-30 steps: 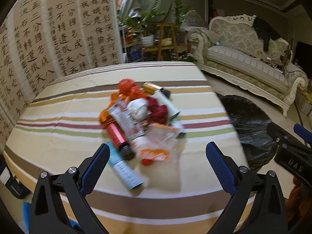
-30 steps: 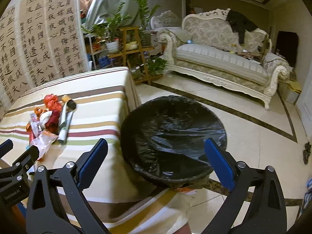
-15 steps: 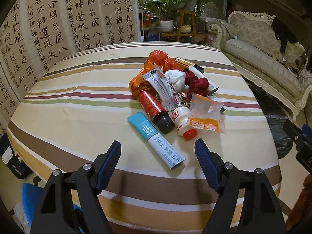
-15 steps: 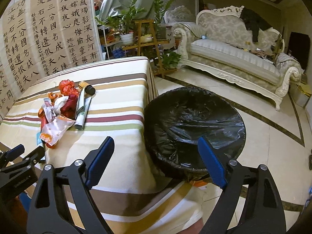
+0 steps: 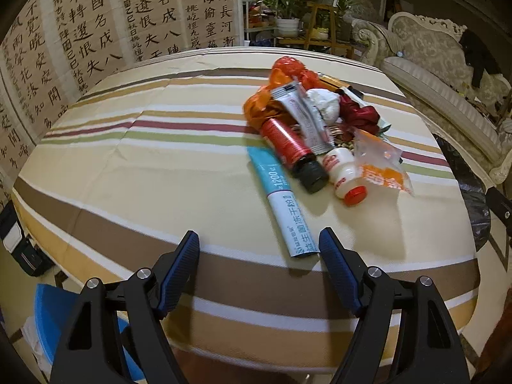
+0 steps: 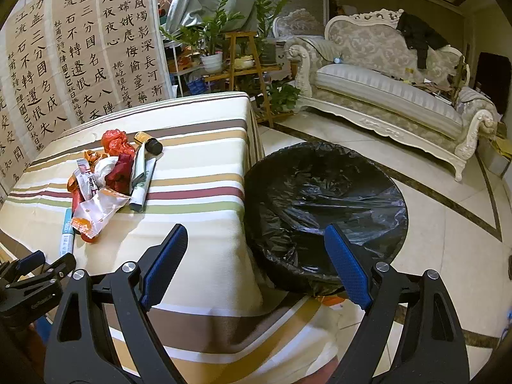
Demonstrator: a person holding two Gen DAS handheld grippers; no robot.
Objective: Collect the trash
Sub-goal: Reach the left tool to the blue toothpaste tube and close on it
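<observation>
**Left hand-held gripper lines up on the blue tube**

I have the left hand-held gripper (image 5: pixel 259 249) over the near edge of the worktop (image 5: pixel 128 172), fairly wide with nothing between its pads; its jaws have just been closing. The blue-and-white tube (image 5: pixel 281 204) lies just ahead, its long axis running away from me toward the trash pile (image 5: pixel 307 112), its near end beside the right pad. My right hand-held gripper (image 6: pixel 256 256) hangs wide and empty between the worktop's right edge and the black-lined bin (image 6: pixel 323 204), farther from the tube.
</observation>
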